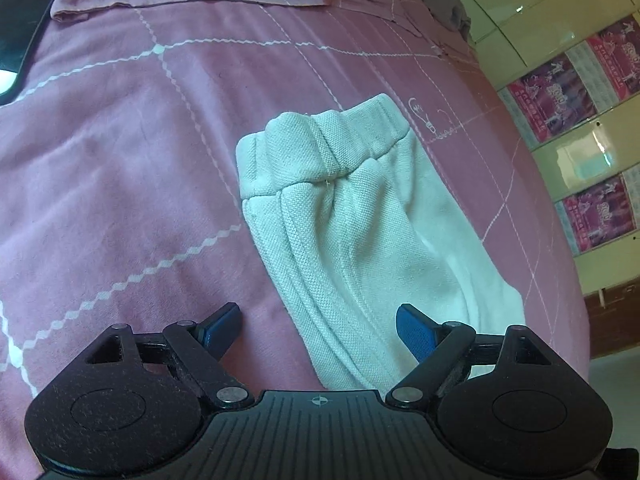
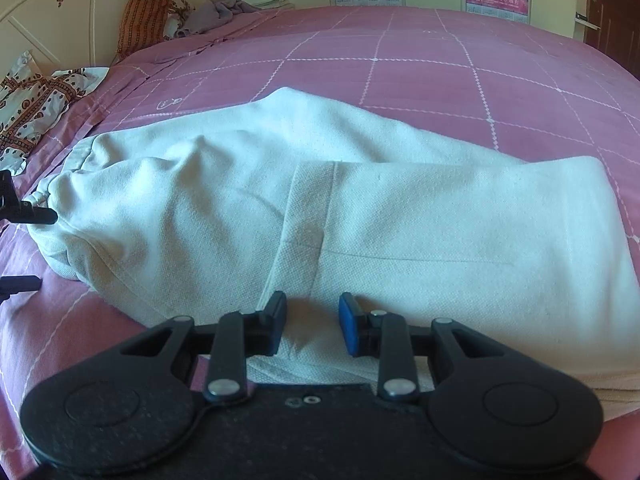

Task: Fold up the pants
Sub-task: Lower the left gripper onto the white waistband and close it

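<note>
A wide bed under a pink quilted cover with white zigzag grid lines [image 2: 440, 64] fills both views; at its far side stands a pale cream wardrobe hung with magenta posters [image 1: 568, 92], and a cream headboard panel [image 2: 52, 12] rises at the left of the right wrist view; a rust-patterned pillow [image 2: 146, 16] and a crumpled lilac cloth [image 2: 218, 12] sit near that headboard, while a white cloth printed with brown motifs [image 2: 32, 100] lies at the bed's left edge. The pale cream knit pants [image 2: 360, 216] lie across the middle of the cover, already folded over themselves, with a hemmed leg end lying on top; the gathered elastic waistband [image 1: 320, 148] is bunched at the end away from the left camera. The black left gripper [image 1: 318, 332] has its blue-padded fingers [image 1: 416, 332] spread wide, with a strip of the pants between them, the pads pressing on nothing; one finger is over the bare cover, the other over the fabric. The black right gripper [image 2: 312, 328] has its fingers narrowly apart with a fold of the pants between them; it seems pinched, though the contact is hard to judge.
</note>
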{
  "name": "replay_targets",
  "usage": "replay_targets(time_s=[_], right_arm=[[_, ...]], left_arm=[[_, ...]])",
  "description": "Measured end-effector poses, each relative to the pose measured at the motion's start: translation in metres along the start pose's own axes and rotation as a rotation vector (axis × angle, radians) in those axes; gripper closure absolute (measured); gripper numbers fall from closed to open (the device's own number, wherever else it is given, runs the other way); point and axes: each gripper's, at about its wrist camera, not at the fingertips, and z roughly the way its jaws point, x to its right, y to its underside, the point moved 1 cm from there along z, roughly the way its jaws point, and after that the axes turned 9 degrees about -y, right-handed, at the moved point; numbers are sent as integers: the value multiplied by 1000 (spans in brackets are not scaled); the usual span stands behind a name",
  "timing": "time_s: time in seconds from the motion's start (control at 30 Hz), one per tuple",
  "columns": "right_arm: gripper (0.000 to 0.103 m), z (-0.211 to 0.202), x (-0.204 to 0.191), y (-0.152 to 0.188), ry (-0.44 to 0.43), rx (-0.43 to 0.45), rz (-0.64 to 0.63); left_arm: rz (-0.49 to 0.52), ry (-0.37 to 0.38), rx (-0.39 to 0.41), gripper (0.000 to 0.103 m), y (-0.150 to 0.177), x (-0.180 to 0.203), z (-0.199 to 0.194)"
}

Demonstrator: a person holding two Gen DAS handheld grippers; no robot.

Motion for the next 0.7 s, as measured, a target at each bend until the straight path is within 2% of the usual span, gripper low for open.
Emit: replay_targets(time_s=[0.1,0.13,0.17,0.23,0.37,0.57,0.63,0.7], right_arm=[[73,1,-1,0,4,2,-2],[73,0,-1,0,4,2,-1],[73,1,-1,0,4,2,0],[73,1,-1,0,3,2,2],[73,1,-1,0,0,0,6],[72,-2,-4,-11,6,-26,20],[73,-5,-8,-19,3,-5,7],[71,-8,-13,-27,7,25,-11]], left_arm=[[-2,35,15,22,-2,6,11],[-1,55,8,43,-3,9,16],[-18,69,-19,58,-5,10,24],[-86,93,-28,64,-6,6,36],[-165,153,-32,64,-11,5,54],[-141,134,-2,64,-14,28,66],[-139,134,-3,65,-16,32,68],[-137,134,-3,78,-18,32,65]])
